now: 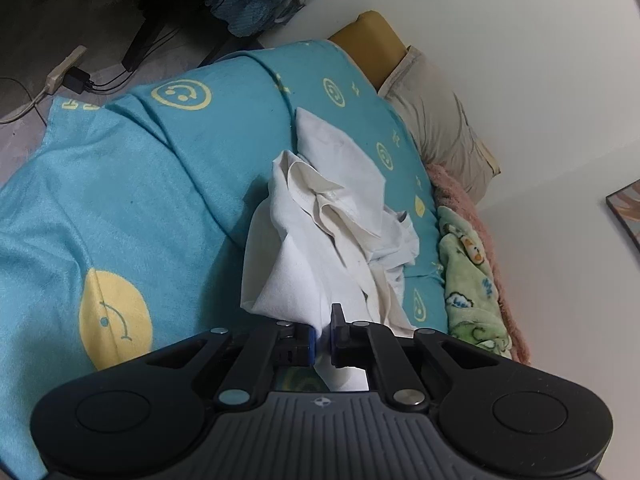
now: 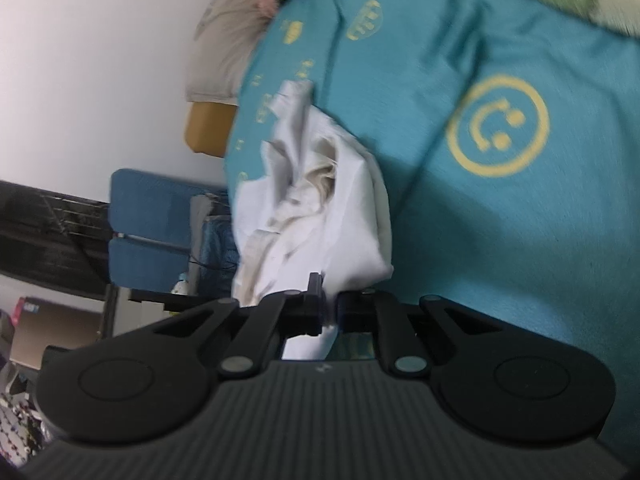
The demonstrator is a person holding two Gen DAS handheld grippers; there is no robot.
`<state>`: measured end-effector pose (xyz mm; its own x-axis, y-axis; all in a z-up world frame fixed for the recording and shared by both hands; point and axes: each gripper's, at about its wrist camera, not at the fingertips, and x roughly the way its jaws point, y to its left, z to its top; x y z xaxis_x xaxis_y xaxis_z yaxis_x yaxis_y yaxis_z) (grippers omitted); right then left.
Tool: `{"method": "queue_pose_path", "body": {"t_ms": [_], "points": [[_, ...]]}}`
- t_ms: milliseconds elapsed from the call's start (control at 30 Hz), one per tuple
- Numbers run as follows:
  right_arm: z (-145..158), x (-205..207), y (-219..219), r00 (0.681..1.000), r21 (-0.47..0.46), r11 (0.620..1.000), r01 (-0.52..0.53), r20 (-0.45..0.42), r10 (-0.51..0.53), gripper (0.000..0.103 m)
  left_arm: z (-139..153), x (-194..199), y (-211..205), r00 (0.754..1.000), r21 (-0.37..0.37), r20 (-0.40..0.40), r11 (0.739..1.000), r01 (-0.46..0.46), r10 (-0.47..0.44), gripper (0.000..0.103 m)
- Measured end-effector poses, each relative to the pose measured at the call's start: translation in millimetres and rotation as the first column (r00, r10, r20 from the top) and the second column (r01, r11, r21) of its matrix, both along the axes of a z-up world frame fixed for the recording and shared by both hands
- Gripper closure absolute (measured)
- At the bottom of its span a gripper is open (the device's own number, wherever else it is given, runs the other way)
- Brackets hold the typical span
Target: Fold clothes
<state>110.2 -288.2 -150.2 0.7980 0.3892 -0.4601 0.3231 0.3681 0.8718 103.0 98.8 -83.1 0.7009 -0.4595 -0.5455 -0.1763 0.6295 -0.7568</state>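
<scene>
pinching white garment [image 1: 320,216], crumpled, long axis running away from both grippers.

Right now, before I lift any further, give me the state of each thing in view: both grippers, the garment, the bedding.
Left gripper: jaws shut on the white cloth.
Right gripper: jaws shut on the same cloth.
Crumpled white cotton garment: unfolded, bunched, pinched at two spots, far part resting on the blanket.
Teal blanket with yellow smiley faces: spread over the bed, creased.
Beige pillow: lying against the wall.
Green patterned fleece: heaped at the wall side.
</scene>
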Motion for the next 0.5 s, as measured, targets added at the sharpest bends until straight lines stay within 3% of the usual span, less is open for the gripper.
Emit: {"method": "queue_pose_path", "body": {"t_ms": [233,500], "points": [[59.0,-11.4,-11.9,0.998,-0.091,0.995,-0.031,0.057,0.037,0.094,67.5,-15.7,-16.0,0.996,0.084,0.081,0.996,0.033,-0.04,0.097],[101.5,-71.3,-22.4,0.993,-0.127,0.99,-0.059,0.098,0.072,0.094,99.3,-84.9,-13.2,0.996,0.068,0.067,0.996,0.062,-0.066,0.097]]}}
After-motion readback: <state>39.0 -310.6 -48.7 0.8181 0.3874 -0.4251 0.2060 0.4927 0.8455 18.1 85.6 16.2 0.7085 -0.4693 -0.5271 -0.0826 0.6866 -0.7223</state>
